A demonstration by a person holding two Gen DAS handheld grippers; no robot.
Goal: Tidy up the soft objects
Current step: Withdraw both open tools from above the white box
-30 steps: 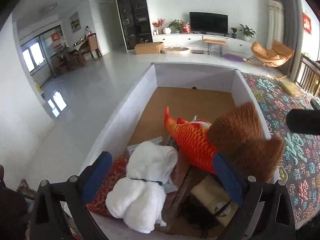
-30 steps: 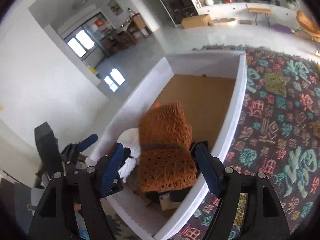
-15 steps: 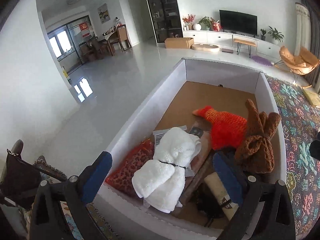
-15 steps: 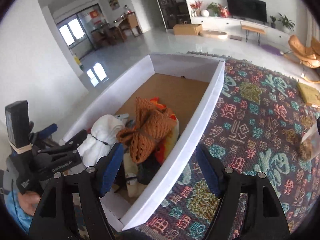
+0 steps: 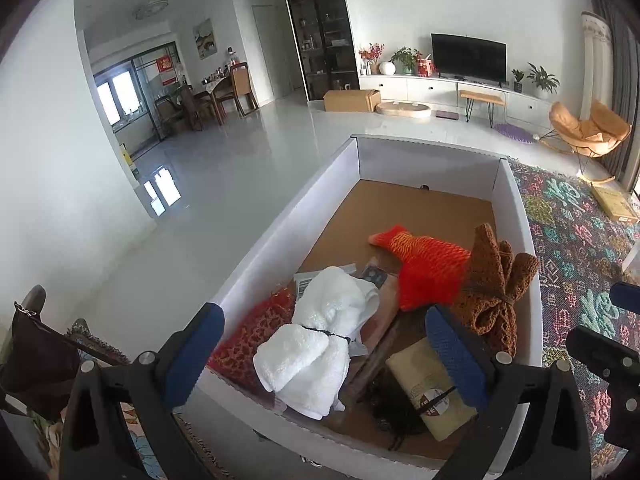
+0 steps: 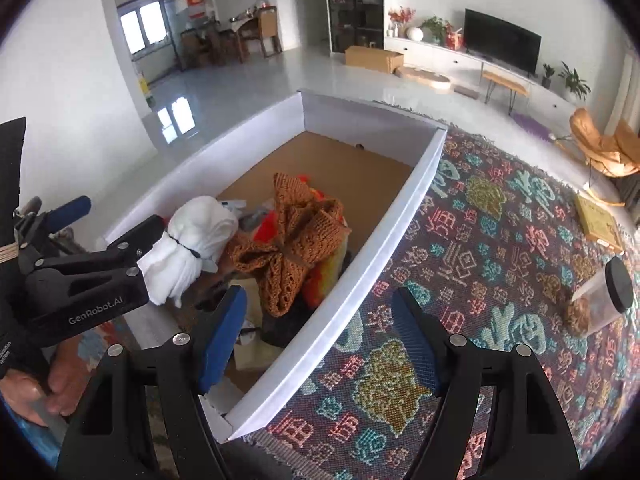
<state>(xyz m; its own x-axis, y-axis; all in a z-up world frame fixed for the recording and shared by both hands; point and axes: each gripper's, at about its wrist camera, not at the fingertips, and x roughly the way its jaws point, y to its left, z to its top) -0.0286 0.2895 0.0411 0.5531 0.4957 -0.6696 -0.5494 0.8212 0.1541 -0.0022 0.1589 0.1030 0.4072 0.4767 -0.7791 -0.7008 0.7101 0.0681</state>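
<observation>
A brown knitted bundle is seen lying on an orange fish plush inside the white cardboard box. Both the left gripper and right gripper are held wide open and empty above it.

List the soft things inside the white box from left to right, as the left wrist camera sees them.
Red patterned cushion → white fluffy bundle → orange fish toy → brown knitted bundle, all lying inside the white box.
</observation>
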